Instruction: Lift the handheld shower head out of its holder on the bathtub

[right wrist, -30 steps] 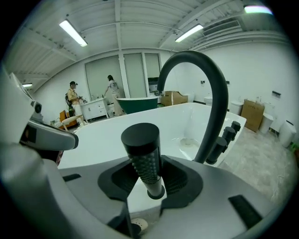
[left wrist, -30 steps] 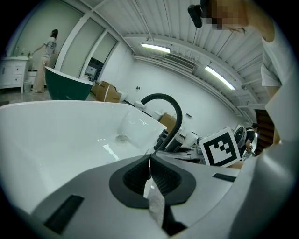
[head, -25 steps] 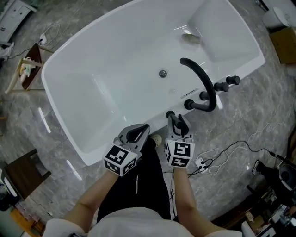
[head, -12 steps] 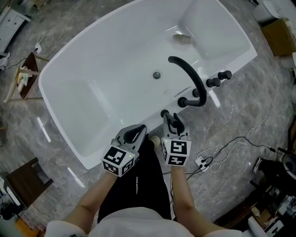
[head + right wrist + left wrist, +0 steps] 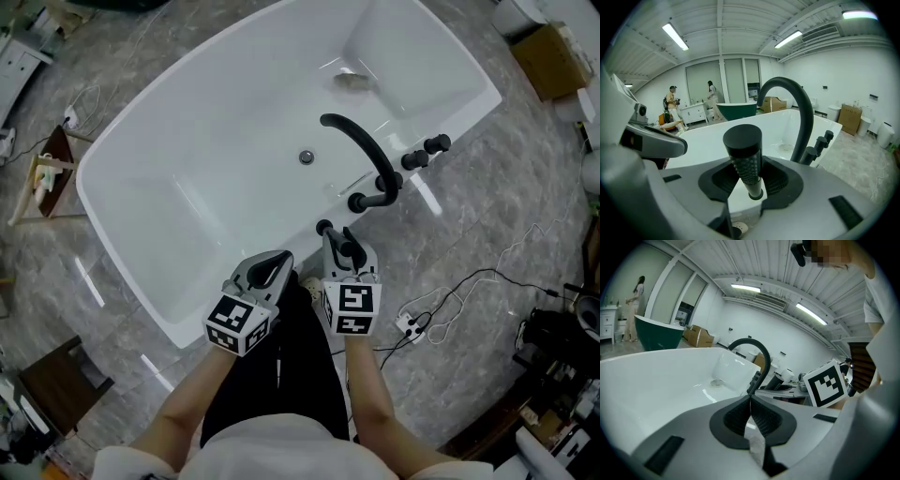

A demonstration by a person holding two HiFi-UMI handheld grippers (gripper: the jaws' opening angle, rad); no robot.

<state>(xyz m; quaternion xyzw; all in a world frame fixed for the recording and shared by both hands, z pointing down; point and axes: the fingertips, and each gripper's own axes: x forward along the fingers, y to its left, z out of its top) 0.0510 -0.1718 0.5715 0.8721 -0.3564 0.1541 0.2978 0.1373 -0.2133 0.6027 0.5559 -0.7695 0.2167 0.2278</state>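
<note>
The right gripper (image 5: 339, 246) is clamped on the black shower head (image 5: 324, 227). It squeezes the bumpy round handle, likely so it won't slip. The shower head stands upright at the near edge of the white bathtub (image 5: 216, 159), and its bottom end looks just free of the holder. The left gripper (image 5: 270, 270) is closed on nothing, just beside it. The tub is smooth and shiny, with a bent black tap (image 5: 361, 150).

bright, even light from ceiling tube lamps (image 5: 675, 36); soft glare streaks on the white bathtub (image 5: 187, 202); both gripper views bend strongly and darken at the corners.
</note>
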